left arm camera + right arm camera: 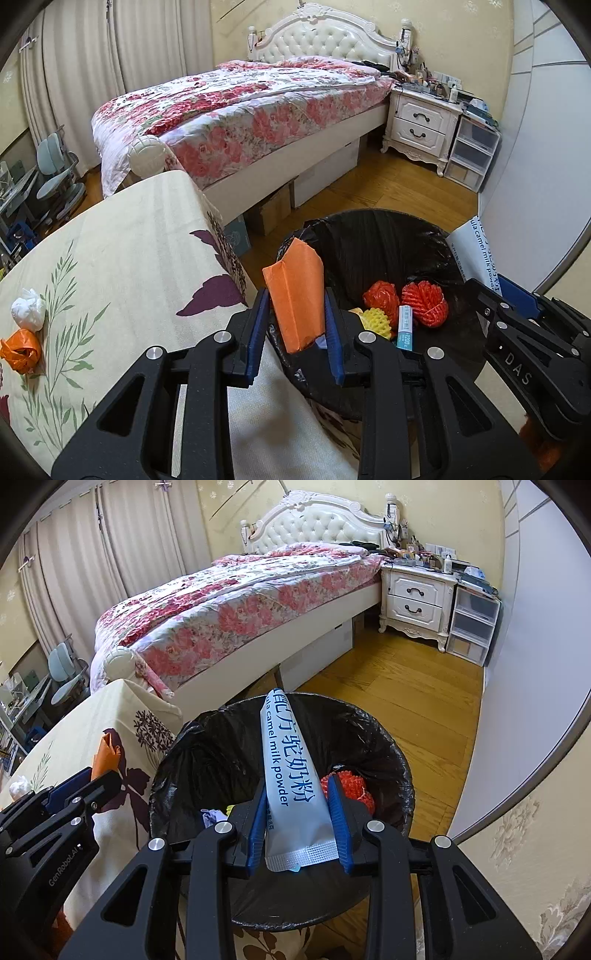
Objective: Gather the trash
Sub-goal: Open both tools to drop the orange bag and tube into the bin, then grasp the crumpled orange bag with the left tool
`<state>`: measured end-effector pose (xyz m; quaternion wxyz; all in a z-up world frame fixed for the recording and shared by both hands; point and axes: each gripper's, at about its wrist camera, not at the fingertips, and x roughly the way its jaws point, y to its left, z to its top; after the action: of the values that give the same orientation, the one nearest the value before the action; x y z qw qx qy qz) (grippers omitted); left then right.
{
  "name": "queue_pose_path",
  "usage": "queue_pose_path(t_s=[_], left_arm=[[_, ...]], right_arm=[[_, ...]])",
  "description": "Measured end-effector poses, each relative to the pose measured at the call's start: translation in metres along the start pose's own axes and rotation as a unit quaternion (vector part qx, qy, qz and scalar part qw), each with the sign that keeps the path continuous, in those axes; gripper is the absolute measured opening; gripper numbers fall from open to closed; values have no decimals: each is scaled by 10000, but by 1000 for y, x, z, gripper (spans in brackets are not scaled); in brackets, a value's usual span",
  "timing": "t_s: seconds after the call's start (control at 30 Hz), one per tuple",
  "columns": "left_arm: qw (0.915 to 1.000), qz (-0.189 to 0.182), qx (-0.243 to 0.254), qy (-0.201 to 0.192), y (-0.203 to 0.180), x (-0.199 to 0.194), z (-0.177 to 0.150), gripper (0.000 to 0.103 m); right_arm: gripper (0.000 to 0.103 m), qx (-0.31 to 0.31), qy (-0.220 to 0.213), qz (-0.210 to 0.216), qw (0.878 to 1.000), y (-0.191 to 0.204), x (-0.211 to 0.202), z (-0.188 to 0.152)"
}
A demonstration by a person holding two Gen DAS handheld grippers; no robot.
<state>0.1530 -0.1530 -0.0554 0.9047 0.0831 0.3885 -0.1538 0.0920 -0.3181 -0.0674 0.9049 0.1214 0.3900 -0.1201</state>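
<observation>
The bin [373, 731] wears a glossy, crinkled black plastic liner, and the sachet [291, 775] is smooth, shiny film with a crimped seal. Matt orange paper [295, 299] looks creased; printed cloth covers the counter [122, 251]; the floor [406, 701] is polished wood.
</observation>
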Motion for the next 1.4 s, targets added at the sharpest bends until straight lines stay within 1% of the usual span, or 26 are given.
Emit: queue_pose_path(t_s=[0.1,0.13,0.17,0.2,0.23,0.3,0.4,0.5,0.53,0.7,0.77,0.83,1.1,1.2,1.33,1.4], left_arm=[[10000,-24,18,87,-3,3,-1,30],[9999,-38,11,111,-2,4,-1,32],[9999,-53,2,148,-2,5,-2,36],[9998,-56,-14,168,-2,5,-2,42],[9998,-45,-27,172,-1,5,-3,47],[9998,-17,-27,172,0,5,-5,49],[9999,25,-29,164,2,4,-6,59],[9998,31,-101,169,5,1,-6,64],[9998,43,-126,162,7,-1,-7,67],[9996,247,-138,58,16,-12,-11,74],[9993,325,-166,36,23,-17,-14,75],[9988,451,-204,31,32,-22,-20,75],[9949,816,-578,109,81,-42,-44,75],[9929,942,-710,133,99,-51,-52,76],[9887,1239,-831,146,127,-62,-64,78],[9858,1357,-974,170,144,-66,-70,79]], right_arm=[[34,52,39,-4,10000,-5,3,0],[39,91,29,-31,9999,-7,4,0],[41,130,31,-59,9999,-9,4,-1],[41,168,46,-66,9998,-11,6,-1],[42,204,67,-68,9997,-12,7,-2],[44,242,86,-76,9996,-15,7,-3],[47,226,83,-130,9996,-15,7,-5],[50,258,66,-156,9995,-16,4,-5],[52,262,59,-163,9995,-17,3,-5],[62,199,12,-204,9996,-12,-4,-7],[67,164,19,-192,9997,-8,-7,-10],[68,116,28,-158,9998,-2,-9,-13],[69,-194,96,156,9996,42,-15,-24],[70,-327,121,371,9987,64,-18,-27],[70,-584,161,606,9963,96,-22,-34],[70,-698,224,765,9944,112,-22,-38]])
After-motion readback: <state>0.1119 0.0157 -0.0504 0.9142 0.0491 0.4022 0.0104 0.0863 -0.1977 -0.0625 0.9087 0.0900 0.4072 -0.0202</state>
